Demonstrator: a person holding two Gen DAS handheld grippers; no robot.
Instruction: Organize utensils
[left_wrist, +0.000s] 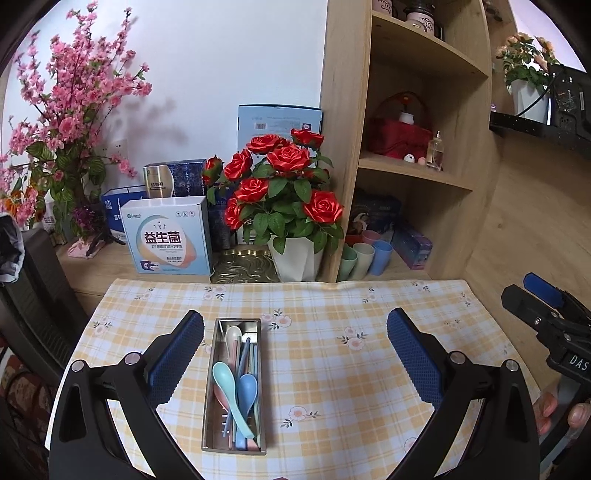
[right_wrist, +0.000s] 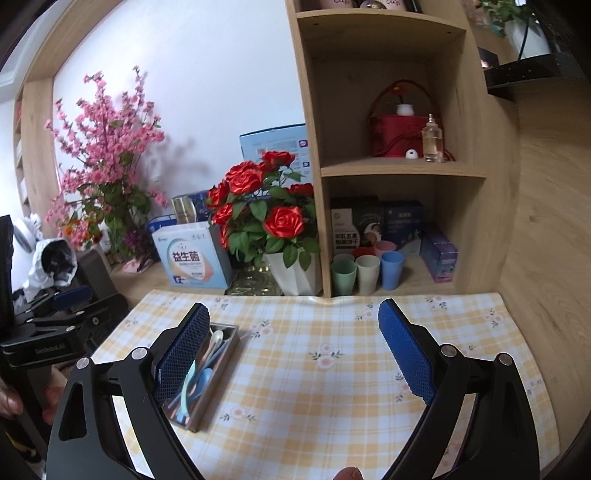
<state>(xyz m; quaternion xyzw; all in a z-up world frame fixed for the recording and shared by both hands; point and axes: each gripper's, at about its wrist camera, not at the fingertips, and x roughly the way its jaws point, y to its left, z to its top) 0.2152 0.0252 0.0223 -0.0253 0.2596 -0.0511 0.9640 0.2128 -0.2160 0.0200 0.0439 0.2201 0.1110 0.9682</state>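
- Step: judging by the scene, the sorting has not begun or is already finished; both tools hover above the cloth (left_wrist: 332, 369) with nothing gripped.
- Left gripper (left_wrist: 295, 328): jaws spread wide, empty, the tray (left_wrist: 211, 424) lying between its fingers.
- Right gripper (right_wrist: 293, 317): jaws spread wide, empty, the tray at its left finger.
- Tray: metal, on the cloth's left part, holding spoons (left_wrist: 225, 376) and chopsticks (left_wrist: 244, 354) piled together.
- Next: likely a descent over one utensil, closing on its handle.
- Cups (right_wrist: 365, 271): on the shelf, apparently empty.

Both wrist views face shelves, sharing tray (left_wrist: 233, 387), tablecloth (right_wrist: 332, 387)
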